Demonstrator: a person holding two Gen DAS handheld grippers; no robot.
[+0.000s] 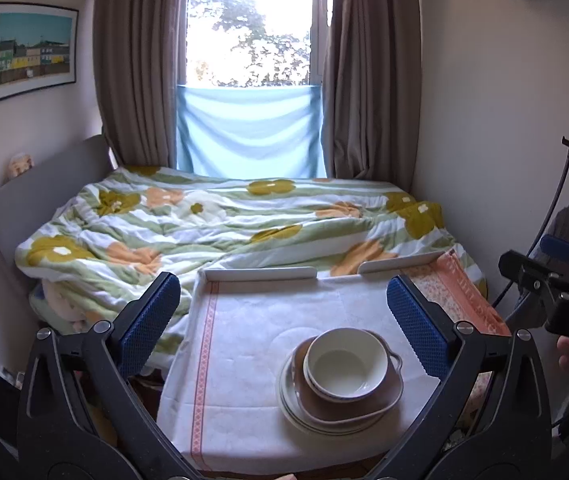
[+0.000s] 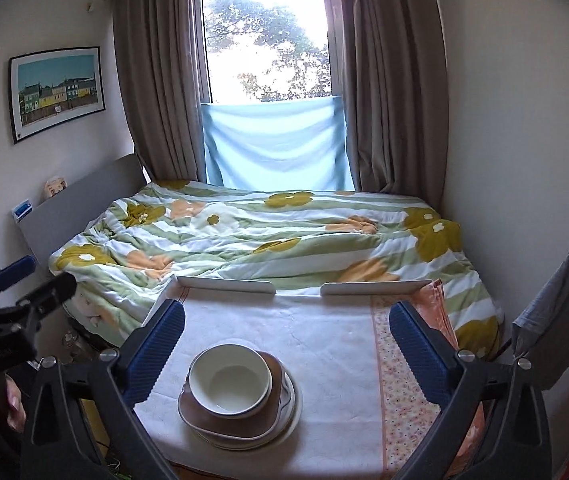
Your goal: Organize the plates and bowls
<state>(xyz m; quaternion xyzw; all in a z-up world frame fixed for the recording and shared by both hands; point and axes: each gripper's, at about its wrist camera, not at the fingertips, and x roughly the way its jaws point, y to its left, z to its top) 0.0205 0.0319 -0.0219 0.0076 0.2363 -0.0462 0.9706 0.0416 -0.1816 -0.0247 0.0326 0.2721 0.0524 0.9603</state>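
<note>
One stack of dishes stands on the cloth-covered table (image 1: 244, 320): white bowls (image 1: 345, 364) nested on a brown handled dish (image 1: 384, 396), on white plates (image 1: 296, 408). In the right wrist view the same bowls (image 2: 230, 380), brown dish (image 2: 212, 416) and plates (image 2: 290, 400) show on the table (image 2: 324, 340). My left gripper (image 1: 284, 312) is open and empty, held above and behind the stack. My right gripper (image 2: 286, 336) is open and empty, above the stack's far side.
A bed with a flowered quilt (image 1: 224, 220) lies beyond the table under a window with brown curtains. Two white rails (image 1: 260, 274) edge the table's far side. An orange patterned cloth (image 1: 464, 292) hangs at the table's right. The other gripper's body (image 1: 556, 292) is at right.
</note>
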